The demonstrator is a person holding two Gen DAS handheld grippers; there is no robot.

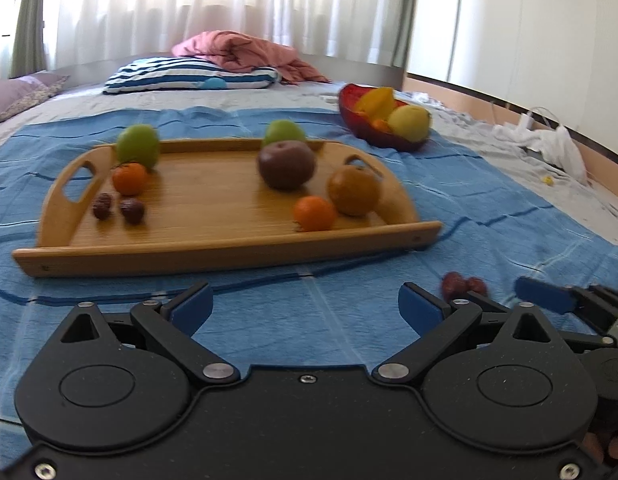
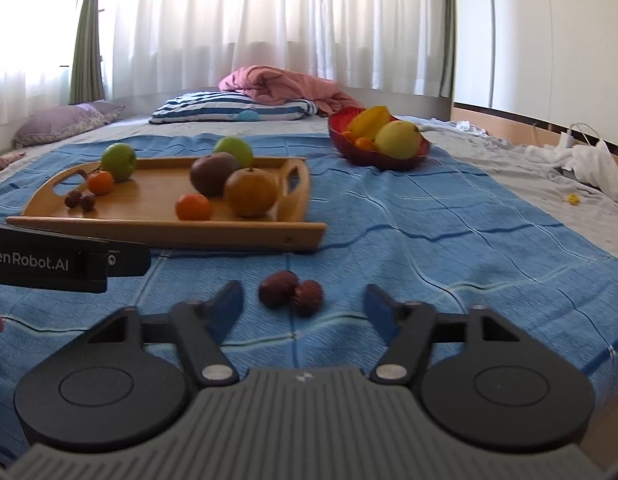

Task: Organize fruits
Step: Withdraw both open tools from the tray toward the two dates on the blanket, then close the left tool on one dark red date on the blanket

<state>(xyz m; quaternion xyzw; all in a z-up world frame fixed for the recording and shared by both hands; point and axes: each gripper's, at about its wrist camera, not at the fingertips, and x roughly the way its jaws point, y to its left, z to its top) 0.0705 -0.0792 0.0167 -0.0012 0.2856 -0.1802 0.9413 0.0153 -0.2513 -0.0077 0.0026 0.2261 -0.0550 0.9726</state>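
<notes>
Gaping empty, both tongs (image 1: 305,304) (image 2: 303,306) overhang ribbed blue cloth (image 2: 409,240) near two wrinkled dates (image 2: 291,292).

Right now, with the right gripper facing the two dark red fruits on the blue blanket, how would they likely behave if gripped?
The two dark red fruits look small and rounded, so likely light and apt to roll. The blue blanket looks soft, perhaps slowing them.

Two dark red fruits (image 2: 291,293) on blue blanket (image 2: 429,248), just ahead of open-jawed right tool (image 2: 304,306).
</notes>
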